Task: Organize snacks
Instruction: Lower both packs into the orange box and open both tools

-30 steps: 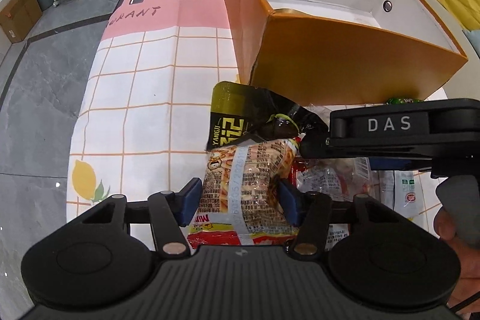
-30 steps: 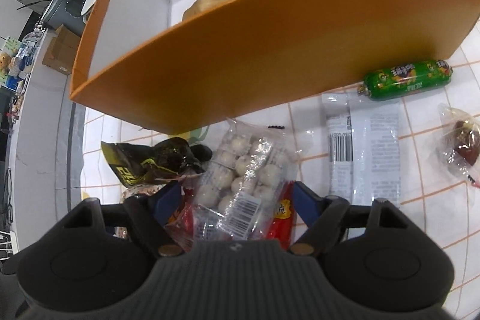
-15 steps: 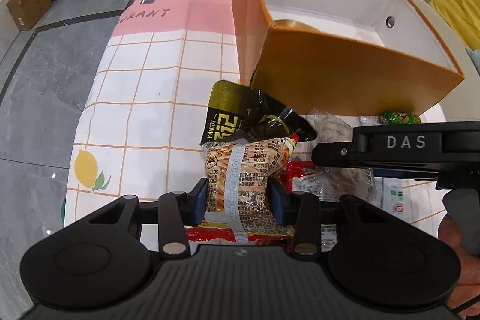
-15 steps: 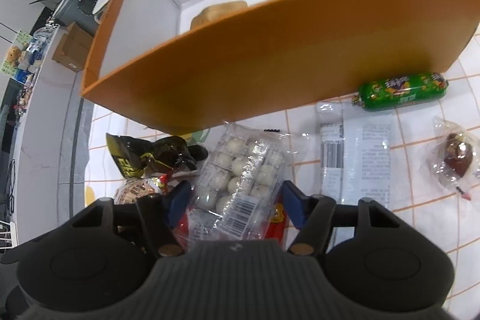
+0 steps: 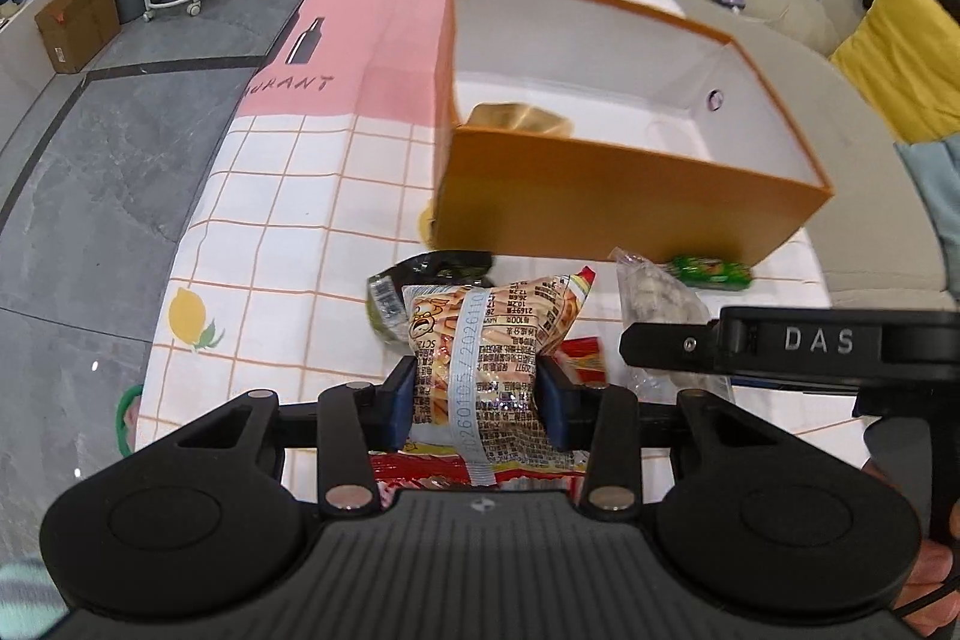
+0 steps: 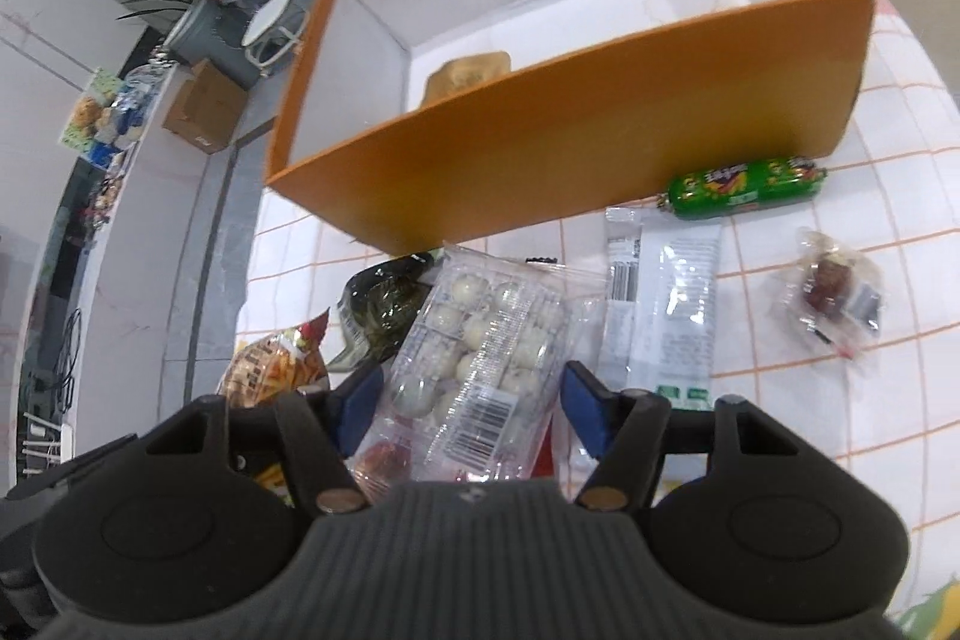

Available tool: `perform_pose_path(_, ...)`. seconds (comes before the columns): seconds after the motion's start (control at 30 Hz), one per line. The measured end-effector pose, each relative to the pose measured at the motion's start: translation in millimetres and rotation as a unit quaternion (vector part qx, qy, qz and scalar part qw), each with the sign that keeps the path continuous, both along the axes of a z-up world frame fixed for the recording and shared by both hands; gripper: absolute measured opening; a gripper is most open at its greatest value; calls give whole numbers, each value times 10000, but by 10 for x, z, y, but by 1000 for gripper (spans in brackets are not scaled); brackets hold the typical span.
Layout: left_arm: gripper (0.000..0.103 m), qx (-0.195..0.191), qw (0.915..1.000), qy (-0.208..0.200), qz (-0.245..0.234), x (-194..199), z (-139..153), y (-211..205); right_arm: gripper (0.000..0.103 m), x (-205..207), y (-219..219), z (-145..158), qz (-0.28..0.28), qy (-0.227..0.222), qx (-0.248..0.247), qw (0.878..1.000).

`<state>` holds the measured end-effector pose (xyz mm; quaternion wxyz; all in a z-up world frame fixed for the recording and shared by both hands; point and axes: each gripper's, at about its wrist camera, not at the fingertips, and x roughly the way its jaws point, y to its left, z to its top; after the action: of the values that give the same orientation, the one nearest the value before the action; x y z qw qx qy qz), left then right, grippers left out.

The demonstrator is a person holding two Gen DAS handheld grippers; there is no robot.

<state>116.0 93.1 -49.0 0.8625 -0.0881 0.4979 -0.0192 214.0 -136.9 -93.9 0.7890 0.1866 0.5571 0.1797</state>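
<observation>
My left gripper (image 5: 475, 397) is shut on an orange snack bag (image 5: 489, 340) and holds it above the table, short of the orange box (image 5: 600, 196). The bag also shows in the right wrist view (image 6: 279, 367). My right gripper (image 6: 471, 397) has its jaws around a clear pack of white balls (image 6: 480, 340), the blue pads at its edges. The pack also shows in the left wrist view (image 5: 657, 301). The orange box (image 6: 600, 148) is open on top, with a tan packet (image 6: 468, 73) inside.
A dark green bag (image 6: 384, 304), a white wrapper (image 6: 666, 304), a green sausage pack (image 6: 747, 187) and a small clear packet (image 6: 831, 280) lie on the checked tablecloth (image 5: 288, 220). A sofa with a yellow cushion (image 5: 894, 58) stands to the right. The table edge runs along the left.
My left gripper closed on the orange snack bag and lifted it up and back. My right gripper narrowed around the clear pack and rose, so more of the box interior shows.
</observation>
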Motion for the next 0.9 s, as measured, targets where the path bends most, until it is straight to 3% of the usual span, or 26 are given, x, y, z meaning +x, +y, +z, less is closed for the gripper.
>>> perform_pose_path(0.3, 46, -507, 9981, -345, 103, -165, 313, -151, 63, -357, -300, 405, 211, -598, -9, 9980)
perform_pose_path(0.5, 46, -451, 9976, -523, -70, -63, 483, -356, 63, -456, -455, 711, 442, -1209, -433, 9907)
perform_pose_path(0.67, 46, -519, 9956, -710, -334, 180, 674, -555, 62, -287, -575, 909, 716, -1550, -775, 9823)
perform_pose_path(0.9, 46, -413, 9933, -877, -630, 680, 899, -777, 62, 247, -671, 1139, 1155, -1739, -1057, 9722)
